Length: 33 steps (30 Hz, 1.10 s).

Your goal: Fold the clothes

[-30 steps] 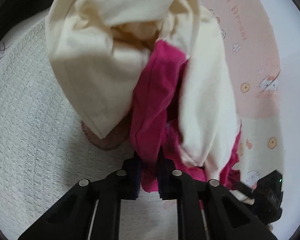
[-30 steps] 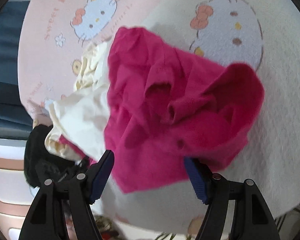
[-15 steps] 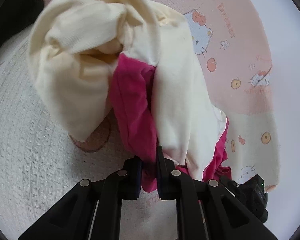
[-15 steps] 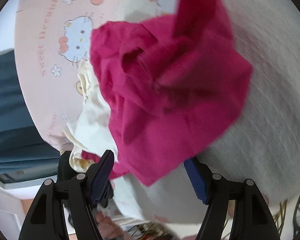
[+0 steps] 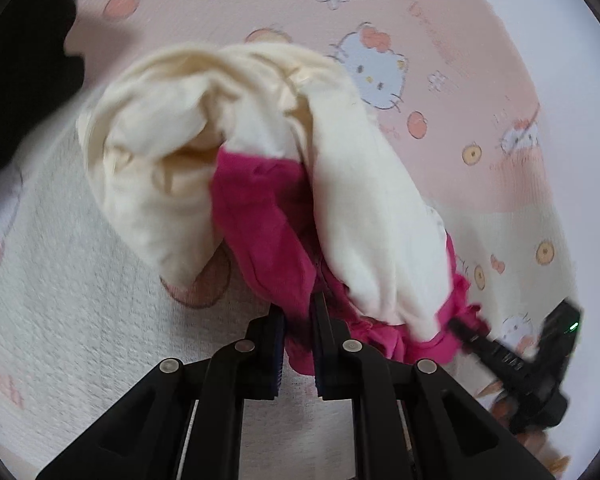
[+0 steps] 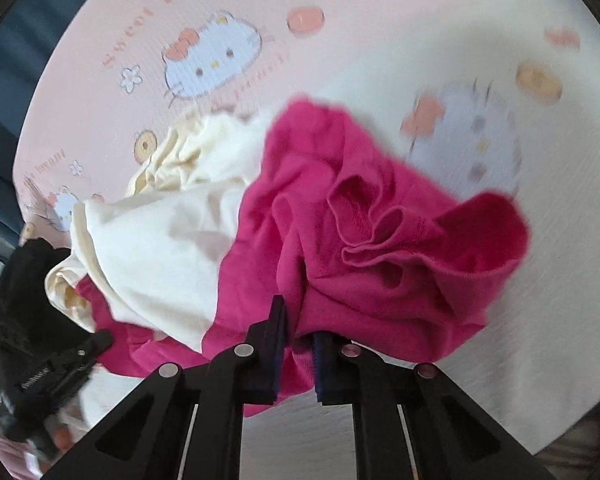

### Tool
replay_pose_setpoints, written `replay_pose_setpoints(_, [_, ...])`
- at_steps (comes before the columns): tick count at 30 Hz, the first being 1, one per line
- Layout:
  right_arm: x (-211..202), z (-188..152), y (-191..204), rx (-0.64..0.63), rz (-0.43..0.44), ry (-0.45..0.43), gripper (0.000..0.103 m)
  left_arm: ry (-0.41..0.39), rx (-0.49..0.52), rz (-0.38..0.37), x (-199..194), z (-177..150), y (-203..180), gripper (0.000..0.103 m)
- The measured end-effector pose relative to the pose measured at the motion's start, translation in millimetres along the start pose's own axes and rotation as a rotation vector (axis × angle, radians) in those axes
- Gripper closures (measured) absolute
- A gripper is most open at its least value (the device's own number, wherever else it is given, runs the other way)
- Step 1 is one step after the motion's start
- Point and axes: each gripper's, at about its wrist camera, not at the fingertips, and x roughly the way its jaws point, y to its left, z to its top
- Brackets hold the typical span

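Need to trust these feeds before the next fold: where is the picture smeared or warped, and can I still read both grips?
Left wrist view: fisheye bending, mild motion blur on the cream garment; left gripper clearly pinches the pink garment. Right wrist view: blanket print smeared at right; right gripper, jaws just closing, clamps pink cloth.

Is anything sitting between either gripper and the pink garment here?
Nothing visible. The left gripper and the right gripper, whose jaws have just been closing, are each shut directly on the pink garment. The cream garment drapes over it, beside the grips, not inside them.
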Motion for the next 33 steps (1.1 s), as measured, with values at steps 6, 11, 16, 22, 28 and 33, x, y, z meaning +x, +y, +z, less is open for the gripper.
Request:
replay_pose_setpoints(6, [-39.1, 25.5, -13.2, -0.063, -0.117, -0.104, 0.097, -0.016, 0.061, -0.018, -19.9, -4.5, -17.5, 0.094])
replay_pose_setpoints(11, [-51.7, 25.1, -25.8, -0.037, -0.157, -0.132, 0.097, -0.036, 0.040, -0.030, -35.6, -13.1, 2.6, 0.094])
replay_pose_setpoints(16, [-66.6, 27.9, -25.6, -0.051, -0.200, -0.158, 0.097, -0.037, 0.014, -0.023, -12.5, -13.1, -6.8, 0.094])
replay_pose_setpoints(22, [-84.0, 41.6, -33.3, -0.069, -0.273, -0.192, 0.097, -0.023, -0.021, -0.034, -21.8, -18.2, 10.6, 0.094])
replay_pose_setpoints(28, [-93.6, 69.0, -30.7, -0.188, -0.404, -0.244, 0.097, -0.012, 0.051, -0.006, -32.9, -31.5, 1.9, 0.094])
replay_pose_setpoints(33, [-95.6, 93.6, -38.9, -0.184, -0.433, -0.226, 0.097, -0.029, 0.113, 0.081, -34.8, -33.1, -6.1, 0.094])
